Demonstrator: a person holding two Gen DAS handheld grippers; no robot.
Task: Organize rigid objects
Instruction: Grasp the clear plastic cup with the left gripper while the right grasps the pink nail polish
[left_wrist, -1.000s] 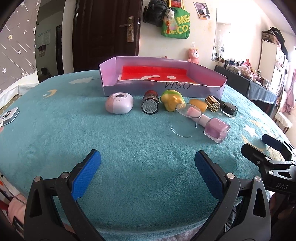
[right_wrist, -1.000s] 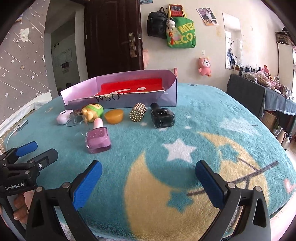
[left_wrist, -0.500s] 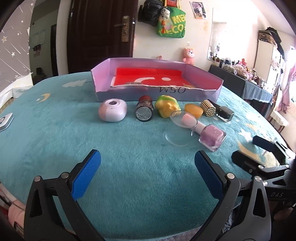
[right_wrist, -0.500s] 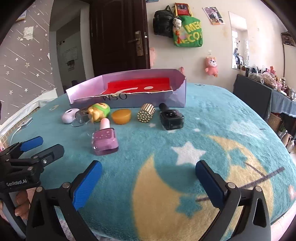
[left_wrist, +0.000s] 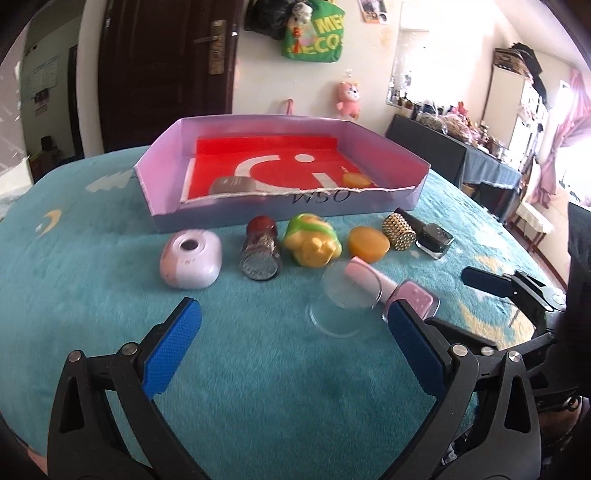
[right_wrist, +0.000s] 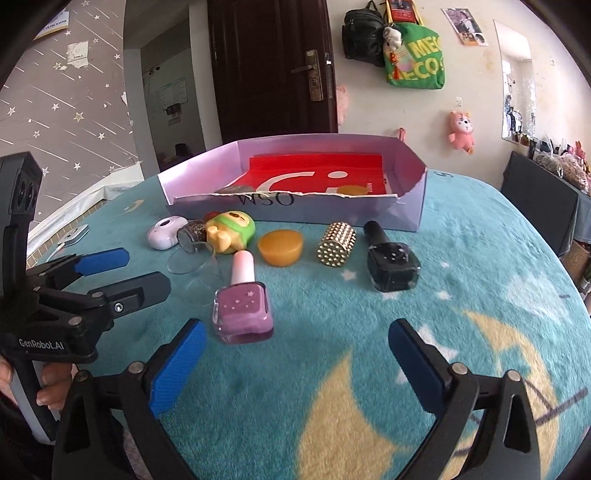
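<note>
Right now my right gripper is closing on nothing, the pink nail polish bottle just ahead of its left finger; my left gripper gapes empty.

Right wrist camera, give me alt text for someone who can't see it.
An open, empty right gripper, its jaws closing, hangs over a teal blanket near a pink nail polish bottle. Beyond lie a black bottle, studded cylinder, orange soap and a purple box; the left gripper is alongside.

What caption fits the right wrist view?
Empty right gripper, jaws closing slightly, above pink nail polish bottle; more small items lined before the box.
</note>
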